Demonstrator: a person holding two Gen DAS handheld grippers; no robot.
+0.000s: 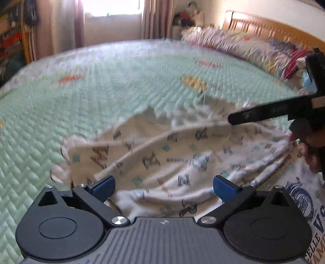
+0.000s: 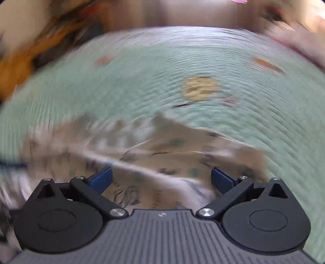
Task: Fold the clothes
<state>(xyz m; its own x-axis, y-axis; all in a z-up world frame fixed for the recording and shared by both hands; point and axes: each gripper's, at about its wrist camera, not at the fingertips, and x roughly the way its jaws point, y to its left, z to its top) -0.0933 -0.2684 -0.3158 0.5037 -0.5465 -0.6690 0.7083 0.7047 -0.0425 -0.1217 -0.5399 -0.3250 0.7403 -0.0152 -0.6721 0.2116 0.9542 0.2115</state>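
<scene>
A cream garment (image 1: 162, 154) printed with letters and small animals lies rumpled on the green quilted bed (image 1: 101, 91). My left gripper (image 1: 163, 187) hovers over its near edge, open, blue pads wide apart with only cloth below them. The right gripper's black body (image 1: 280, 109) reaches in from the right over the garment's far side, with a person's hand (image 1: 308, 150) behind it. In the heavily blurred right wrist view, my right gripper (image 2: 161, 179) is open above the same garment (image 2: 172, 154), nothing between its fingers.
A white shirt with blue print (image 1: 308, 205) lies at the near right. A floral pillow (image 1: 239, 46) and wooden headboard (image 1: 270, 26) run along the far right. Curtains and a window (image 1: 113, 12) stand behind the bed, with shelves (image 1: 12, 36) at the left.
</scene>
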